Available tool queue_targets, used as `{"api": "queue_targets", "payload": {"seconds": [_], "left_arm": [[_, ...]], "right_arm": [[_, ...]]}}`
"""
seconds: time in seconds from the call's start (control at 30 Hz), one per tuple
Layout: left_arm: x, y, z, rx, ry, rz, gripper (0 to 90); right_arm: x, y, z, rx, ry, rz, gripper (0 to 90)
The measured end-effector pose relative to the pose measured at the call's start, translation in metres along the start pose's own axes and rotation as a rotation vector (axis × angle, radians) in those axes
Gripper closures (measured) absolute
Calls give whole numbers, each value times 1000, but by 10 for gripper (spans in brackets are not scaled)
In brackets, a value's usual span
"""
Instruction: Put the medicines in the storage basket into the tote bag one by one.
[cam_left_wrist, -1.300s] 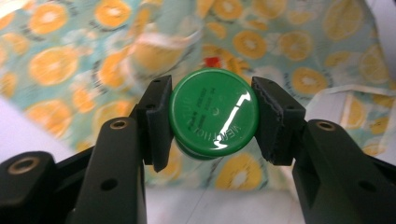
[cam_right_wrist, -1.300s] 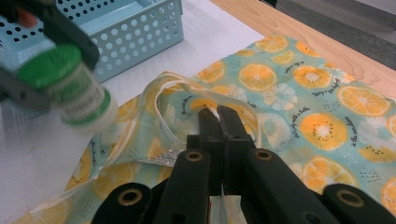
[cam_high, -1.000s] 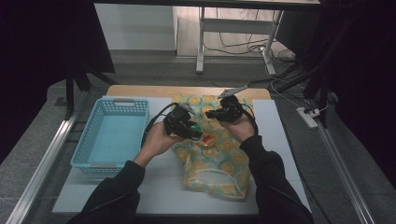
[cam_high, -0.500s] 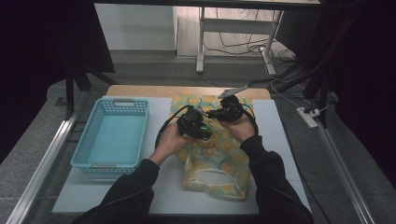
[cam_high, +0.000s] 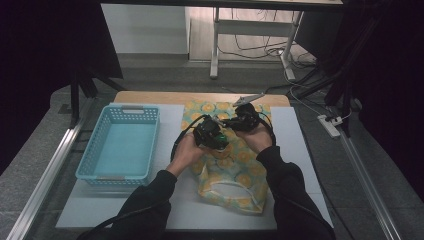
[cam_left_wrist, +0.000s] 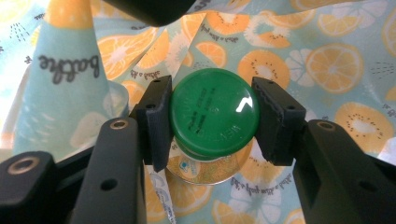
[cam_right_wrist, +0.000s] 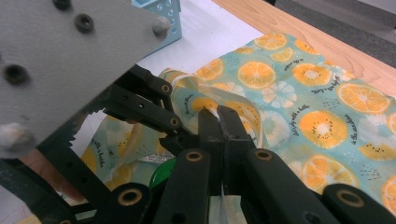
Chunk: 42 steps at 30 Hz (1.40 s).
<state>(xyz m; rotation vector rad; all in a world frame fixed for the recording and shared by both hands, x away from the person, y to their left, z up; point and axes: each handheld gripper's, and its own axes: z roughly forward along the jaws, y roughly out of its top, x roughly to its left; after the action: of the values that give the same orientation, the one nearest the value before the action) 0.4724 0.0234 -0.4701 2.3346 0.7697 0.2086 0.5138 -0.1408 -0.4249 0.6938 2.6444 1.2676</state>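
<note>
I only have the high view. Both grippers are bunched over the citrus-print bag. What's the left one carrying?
Observer: The left gripper is shut on a green-capped bottle, pads pressing on either side of the cap, seen in the left gripper view.
Operator: And the right one, is it gripping anything?
Observer: The right gripper has its jaws closed together on an edge of the fabric bag, pinching it up off the table.
Operator: Where's the bottle relative to the bag?
Observer: In the right gripper view the green cap sits low beside the lifted fabric fold. Whether it is past the opening I cannot tell.
</note>
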Motion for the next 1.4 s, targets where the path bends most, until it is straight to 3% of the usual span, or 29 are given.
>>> {"api": "queue_targets", "payload": {"seconds": [0.23, 0.33, 0.6, 1.2, 1.4], "left_arm": [[1, -3, 4, -14, -2, -1, 509], [1, -3, 2, -28, -8, -9, 453], [-4, 1, -13, -64, -24, -16, 349], [-21, -6, -42, -90, -52, -8, 191], [-26, -12, -50, -99, -83, -18, 141]], "right_arm": [[-2, -2, 1, 3, -2, 8, 900], [-2, -2, 2, 2, -1, 7, 900], [-2, -3, 2, 1, -1, 8, 900], [-1, -4, 0, 1, 3, 5, 900], [0, -5, -1, 1, 7, 2, 900]]}}
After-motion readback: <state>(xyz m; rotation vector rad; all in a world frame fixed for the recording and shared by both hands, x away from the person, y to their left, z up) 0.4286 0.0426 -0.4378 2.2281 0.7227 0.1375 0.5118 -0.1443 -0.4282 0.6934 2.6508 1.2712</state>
